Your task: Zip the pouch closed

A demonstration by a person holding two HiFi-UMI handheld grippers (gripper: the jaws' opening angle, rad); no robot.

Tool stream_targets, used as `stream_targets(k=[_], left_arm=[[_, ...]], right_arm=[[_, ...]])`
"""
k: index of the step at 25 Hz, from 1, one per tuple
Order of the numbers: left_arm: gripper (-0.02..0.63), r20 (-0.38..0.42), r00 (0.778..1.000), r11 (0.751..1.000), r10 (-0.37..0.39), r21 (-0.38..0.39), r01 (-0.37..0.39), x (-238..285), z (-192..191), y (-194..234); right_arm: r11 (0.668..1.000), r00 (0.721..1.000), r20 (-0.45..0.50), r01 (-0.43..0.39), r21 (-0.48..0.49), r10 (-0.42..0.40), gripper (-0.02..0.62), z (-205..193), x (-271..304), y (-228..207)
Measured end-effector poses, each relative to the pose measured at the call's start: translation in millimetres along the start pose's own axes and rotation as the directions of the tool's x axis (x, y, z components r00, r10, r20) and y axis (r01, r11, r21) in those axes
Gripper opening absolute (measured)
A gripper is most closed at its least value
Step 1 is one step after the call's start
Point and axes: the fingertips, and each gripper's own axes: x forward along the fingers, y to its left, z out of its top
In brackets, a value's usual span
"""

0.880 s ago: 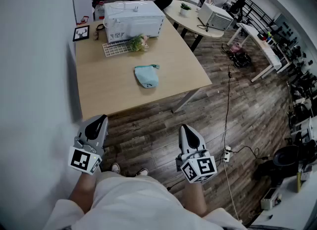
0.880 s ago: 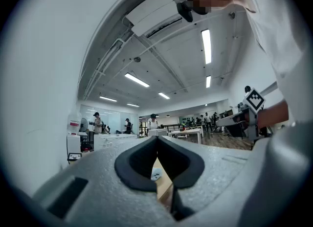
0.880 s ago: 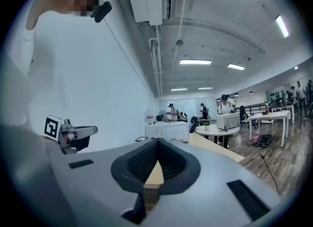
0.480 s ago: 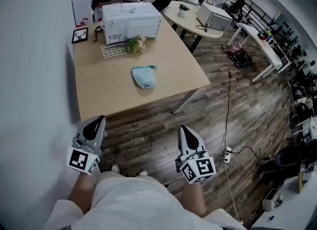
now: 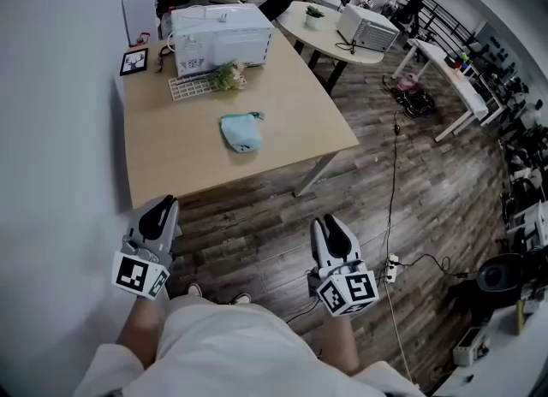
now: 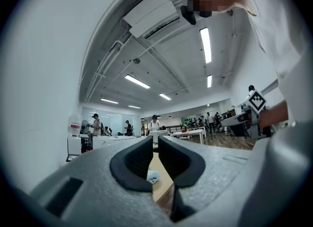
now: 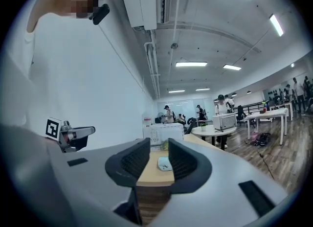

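On the pale wooden tabletop (image 5: 171,168), near its middle and well apart from both grippers, lies the small light-blue fabric pouch (image 5: 241,132). It looks soft, light and floppy, so pinning the cloth beside the zipper's end while pulling the tab seems wise. The left gripper (image 5: 160,209) is clenched, empty; the right gripper (image 5: 330,228) is slightly parted, empty.
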Motion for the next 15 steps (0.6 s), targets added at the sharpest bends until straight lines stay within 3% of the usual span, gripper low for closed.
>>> stream_targets(k=[1, 3, 5, 9, 12, 15], left_arm=[[0.042, 0.005, 1.000, 1.000, 0.005, -0.008, -0.005, 2.0, -0.6, -1.0], [0.125, 0.008, 1.000, 0.999, 0.021, -0.037, -0.021, 5.5, -4.5, -1.4], [0.216, -0.001, 0.999, 0.997, 0.044, -0.065, -0.044, 6.8, -9.8, -0.6], [0.361, -0.023, 0.996, 0.993, 0.092, -0.078, -0.093, 8.6, -15.6, 1.9], [0.415, -0.045, 0.995, 0.993, 0.094, -0.066, -0.097, 12.1, -20.3, -3.4], [0.426, -0.073, 0.994, 0.995, 0.084, -0.049, -0.088, 17.6, -26.5, -5.3]], right_arm=[[1.000, 1.000, -0.003, -0.008, 0.005, 0.008, 0.125, -0.5, -1.8, -5.5], [1.000, 1.000, -0.011, -0.006, 0.005, 0.006, 0.147, -1.6, -7.5, -18.5], [1.000, 1.000, -0.011, -0.002, 0.006, 0.002, 0.226, -1.7, -15.2, -30.7], [1.000, 1.000, -0.007, -0.004, 0.016, 0.004, 0.312, -7.0, -26.1, -47.1], [0.999, 1.000, -0.027, -0.011, 0.049, 0.013, 0.369, -21.6, -29.1, -51.3], [0.997, 0.998, -0.053, -0.025, 0.069, 0.029, 0.383, -35.6, -22.3, -50.5]])
